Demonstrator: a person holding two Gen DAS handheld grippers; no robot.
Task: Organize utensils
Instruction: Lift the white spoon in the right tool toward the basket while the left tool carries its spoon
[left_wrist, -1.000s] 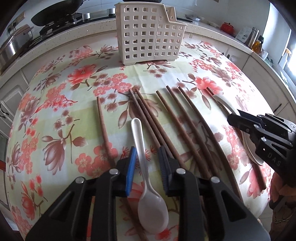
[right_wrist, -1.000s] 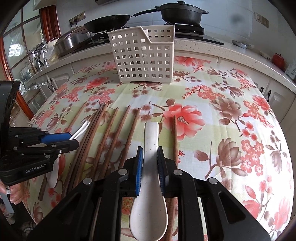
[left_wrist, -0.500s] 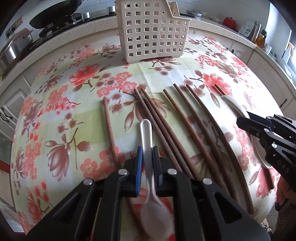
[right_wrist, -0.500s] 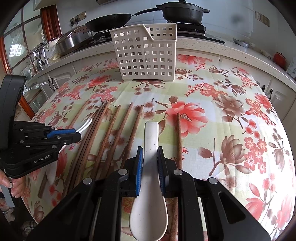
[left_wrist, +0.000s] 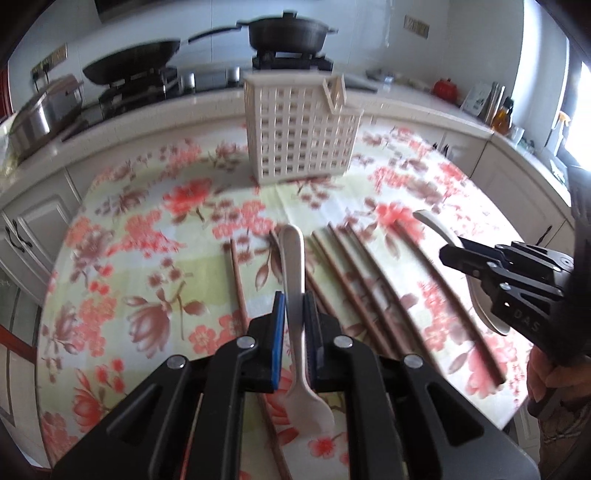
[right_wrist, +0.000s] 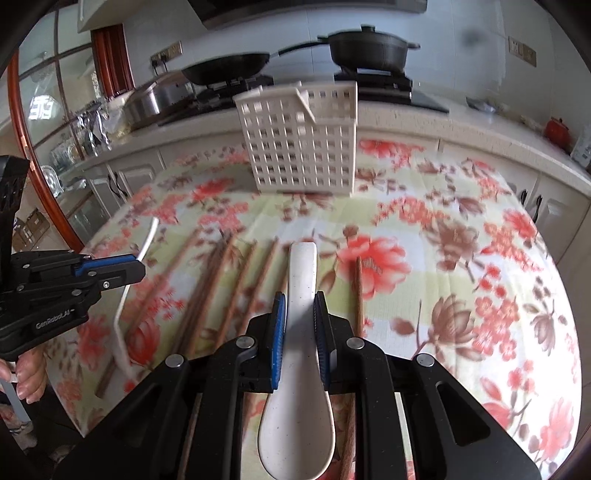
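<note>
Spoons: left gripper clamped the thin spoon, right gripper the wide spoon. Basket stood at 12 o'clock. Risk: narrow handle grips could pivot, dropping spoons onto chopsticks.

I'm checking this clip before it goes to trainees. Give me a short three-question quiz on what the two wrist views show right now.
1. True or false: the left gripper is shut on the slim spoon.
2. What does the right gripper hold? A) a chopstick B) the wide white spoon C) nothing
3. Fill in: the white basket stands on the floral tablecloth, beyond the ____ lying in a row.

Key
1. True.
2. B.
3. The chopsticks.
</note>
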